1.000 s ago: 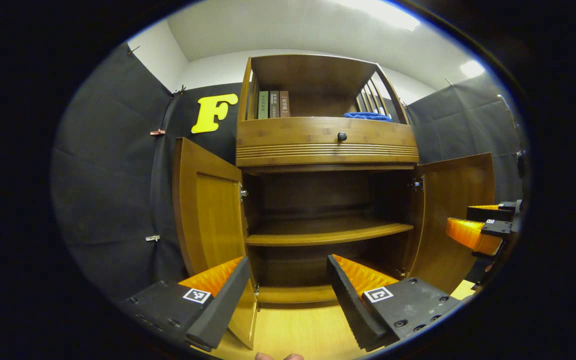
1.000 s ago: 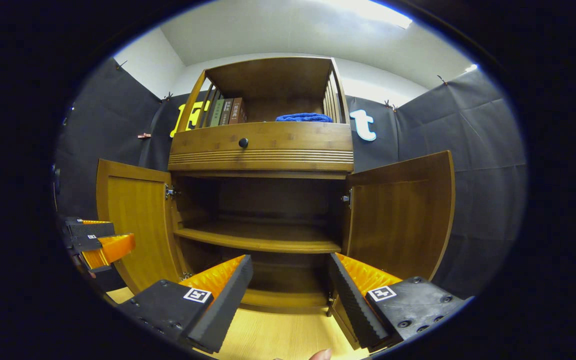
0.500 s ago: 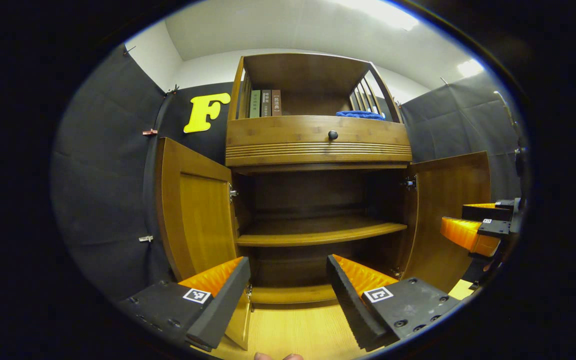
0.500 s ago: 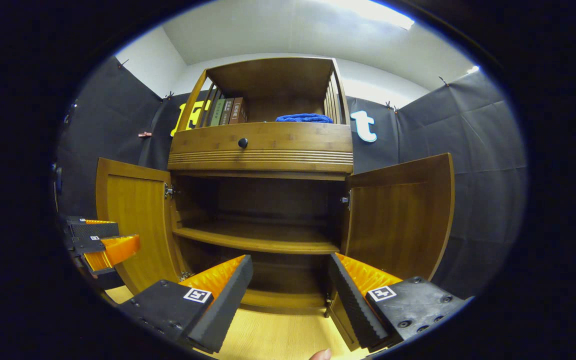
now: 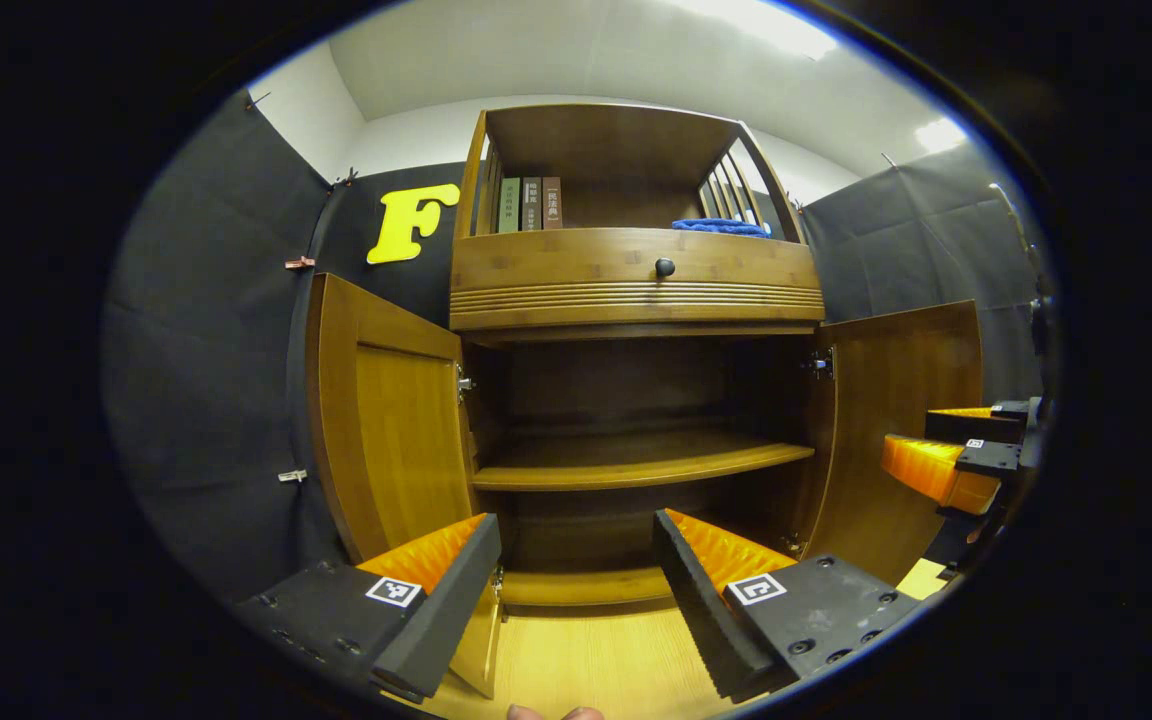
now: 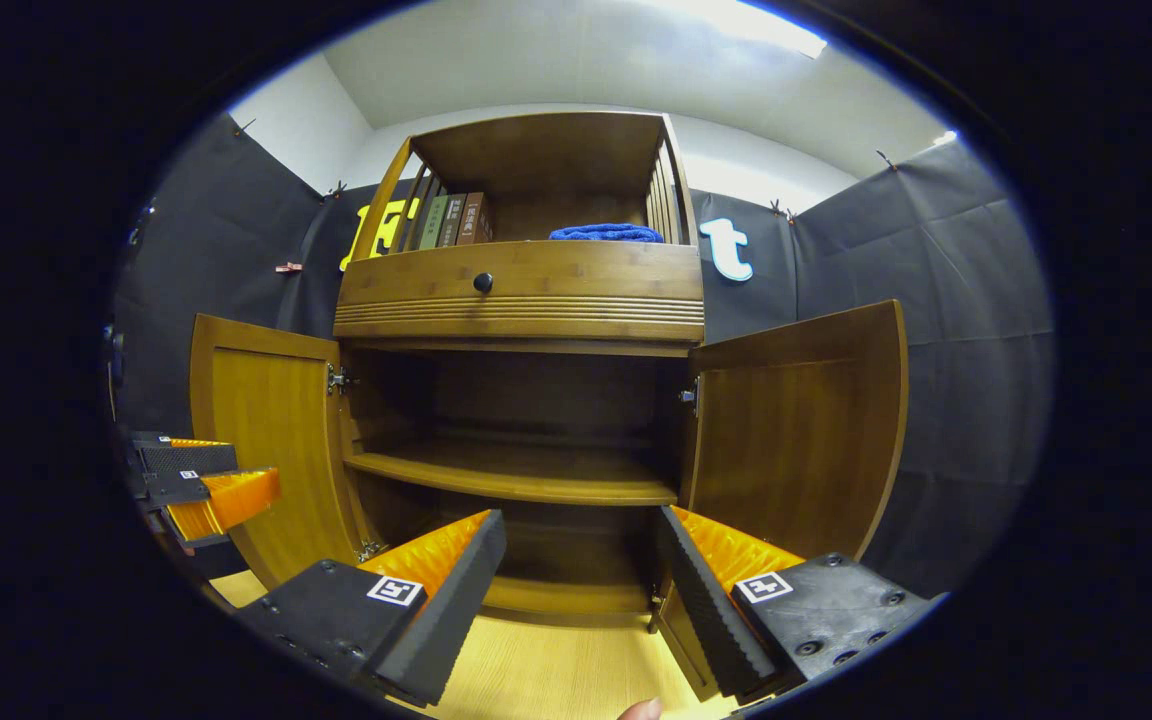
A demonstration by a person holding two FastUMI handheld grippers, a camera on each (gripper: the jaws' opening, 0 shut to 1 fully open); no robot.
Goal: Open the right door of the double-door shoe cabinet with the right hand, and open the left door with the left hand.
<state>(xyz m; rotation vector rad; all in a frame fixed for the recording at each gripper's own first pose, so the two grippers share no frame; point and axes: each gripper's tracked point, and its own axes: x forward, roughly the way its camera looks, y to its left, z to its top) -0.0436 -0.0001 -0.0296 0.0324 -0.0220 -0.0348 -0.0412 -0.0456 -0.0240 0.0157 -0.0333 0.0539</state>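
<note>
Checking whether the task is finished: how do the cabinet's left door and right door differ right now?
In the right gripper view, the left door hangs on the cabinet's left side and swings out leftward; the right door hangs on the right side and swings rightward. The left gripper hovers in front of the left door, apart from it; the right gripper hovers by the right door. Both doors stand wide open.

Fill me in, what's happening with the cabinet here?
A person holds a two-finger gripper in each hand in front of a wooden shoe cabinet. Both doors are swung wide: the left door and the right door. The left gripper and right gripper are both open, holding nothing and touching neither door. The inner shelf looks bare. The drawer above is shut; books and a blue cloth sit on top. The task looks done.
</note>
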